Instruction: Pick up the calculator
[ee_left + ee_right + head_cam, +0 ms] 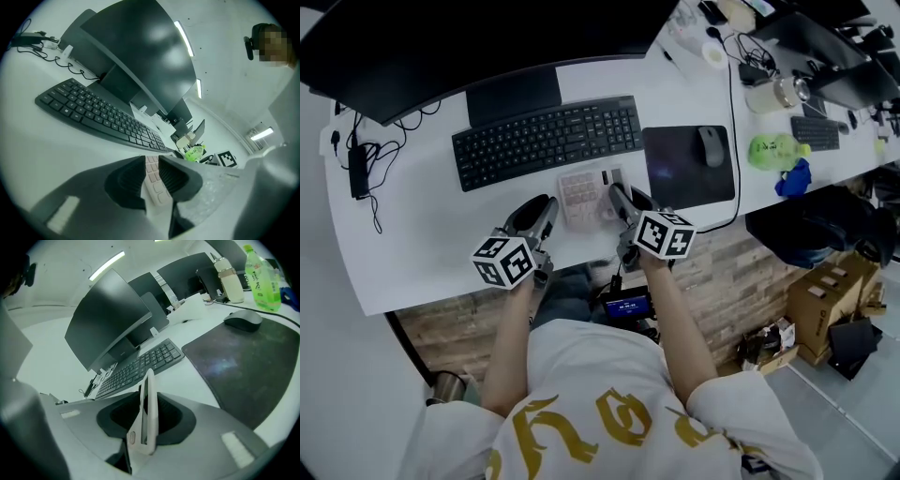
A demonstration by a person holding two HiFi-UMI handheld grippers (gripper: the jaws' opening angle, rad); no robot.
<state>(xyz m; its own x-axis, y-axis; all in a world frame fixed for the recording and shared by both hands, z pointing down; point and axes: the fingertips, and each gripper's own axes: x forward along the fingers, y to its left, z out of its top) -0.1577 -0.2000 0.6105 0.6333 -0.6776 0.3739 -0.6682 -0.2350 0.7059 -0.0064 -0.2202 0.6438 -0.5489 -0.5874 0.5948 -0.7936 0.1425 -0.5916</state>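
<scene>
A white calculator (587,195) with pale pink keys lies just in front of the black keyboard (546,141), between my two grippers. My left gripper (552,212) is shut on its left edge; in the left gripper view the keys of the calculator (154,182) show between the dark pads (126,185). My right gripper (617,199) is shut on its right edge, and in the right gripper view the calculator (150,399) stands edge-on between the jaws. Whether it rests on the desk or is lifted, I cannot tell.
Right of the calculator lies a dark mouse pad (687,166) with a mouse (711,145) on it. A big monitor (441,47) stands behind the keyboard. A green bottle (773,150) is at the far right, cables (358,164) at the far left. The desk's front edge (441,295) is close.
</scene>
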